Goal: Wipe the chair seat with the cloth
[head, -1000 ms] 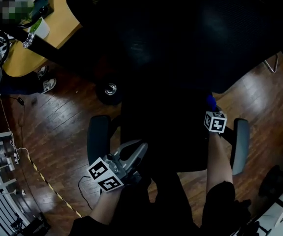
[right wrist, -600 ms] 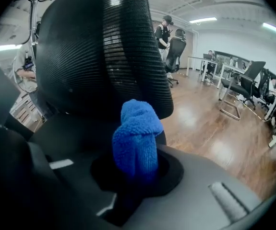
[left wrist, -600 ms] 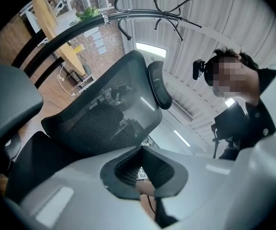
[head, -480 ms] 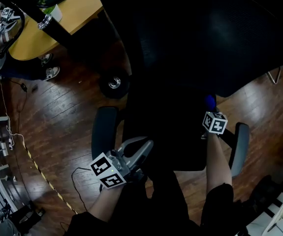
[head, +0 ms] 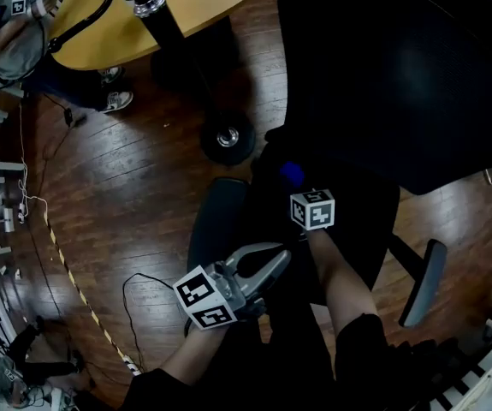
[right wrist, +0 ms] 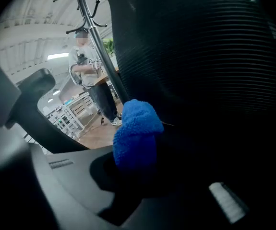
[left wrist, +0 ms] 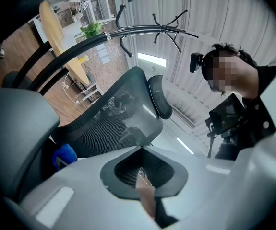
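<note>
The black chair seat (head: 367, 229) lies below me in the head view, very dark, with the tall mesh backrest (head: 400, 75) behind it. My right gripper (head: 295, 183) is shut on a blue cloth (head: 292, 173) and holds it at the seat's rear left part. The right gripper view shows the cloth (right wrist: 135, 133) bunched between the jaws of that gripper (right wrist: 138, 150), close to the black mesh (right wrist: 200, 56). My left gripper (head: 280, 259) hovers shut and empty by the seat's front left, beside the left armrest (head: 211, 229). In the left gripper view, that gripper's (left wrist: 142, 150) jaws meet.
A chair wheel (head: 227, 135) stands on the wooden floor behind the seat. The right armrest (head: 423, 281) angles out at right. A yellow table (head: 143, 15) and a seated person's shoes (head: 117, 101) are at upper left. A cable (head: 143, 294) and striped tape (head: 74, 285) lie on the floor.
My right gripper has carried the blue cloth leftwards across the seat. The chair has turned in view, and the table has slid right. The left gripper has barely moved.
</note>
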Demonstrator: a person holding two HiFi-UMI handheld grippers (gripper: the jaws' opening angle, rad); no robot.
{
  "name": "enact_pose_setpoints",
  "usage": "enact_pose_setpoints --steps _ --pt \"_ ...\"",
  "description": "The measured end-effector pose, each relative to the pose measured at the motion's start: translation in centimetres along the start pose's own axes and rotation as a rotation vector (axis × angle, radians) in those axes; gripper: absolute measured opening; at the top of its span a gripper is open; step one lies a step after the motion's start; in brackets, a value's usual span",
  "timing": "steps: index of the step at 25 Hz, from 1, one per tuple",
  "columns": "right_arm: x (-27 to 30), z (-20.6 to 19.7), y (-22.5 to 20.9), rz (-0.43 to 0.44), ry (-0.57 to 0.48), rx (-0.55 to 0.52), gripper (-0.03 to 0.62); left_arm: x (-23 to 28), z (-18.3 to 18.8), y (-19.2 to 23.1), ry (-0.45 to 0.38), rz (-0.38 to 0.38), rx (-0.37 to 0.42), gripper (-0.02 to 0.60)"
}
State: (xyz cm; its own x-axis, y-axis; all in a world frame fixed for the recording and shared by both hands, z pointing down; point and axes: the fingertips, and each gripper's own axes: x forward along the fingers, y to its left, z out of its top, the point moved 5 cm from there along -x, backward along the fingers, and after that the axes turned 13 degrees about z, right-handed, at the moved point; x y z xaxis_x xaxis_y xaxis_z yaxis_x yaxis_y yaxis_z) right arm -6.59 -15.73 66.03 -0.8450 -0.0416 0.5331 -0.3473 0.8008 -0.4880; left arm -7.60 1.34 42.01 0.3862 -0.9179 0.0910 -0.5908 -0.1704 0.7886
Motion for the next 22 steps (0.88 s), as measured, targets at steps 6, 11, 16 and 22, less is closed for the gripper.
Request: enact_pose_setpoints --steps 6,11,16,22 --pt "4.2 -0.3 2.0 0.06 0.052 -0.048 0.037 -1.4 0.3 0.8 -0.018 0.031 0.001 -0.008" --pt "2.9 -0.9 1.3 0.033 0.017 -0.039 0.037 -1.3 0.2 0.9 -0.018 0.035 -0.001 -0.008" --pt "-2.0 -3.3 -2.8 -0.11 0.019 0.002 0.037 -0.3 -0.6 0.4 0.017 0.018 0.005 -0.008" --pt "-10.9 -7.0 -8.7 -0.291 0.06 0.03 0.037 2.6 -1.7 -0.3 0.08 -0.039 0.014 -0.008"
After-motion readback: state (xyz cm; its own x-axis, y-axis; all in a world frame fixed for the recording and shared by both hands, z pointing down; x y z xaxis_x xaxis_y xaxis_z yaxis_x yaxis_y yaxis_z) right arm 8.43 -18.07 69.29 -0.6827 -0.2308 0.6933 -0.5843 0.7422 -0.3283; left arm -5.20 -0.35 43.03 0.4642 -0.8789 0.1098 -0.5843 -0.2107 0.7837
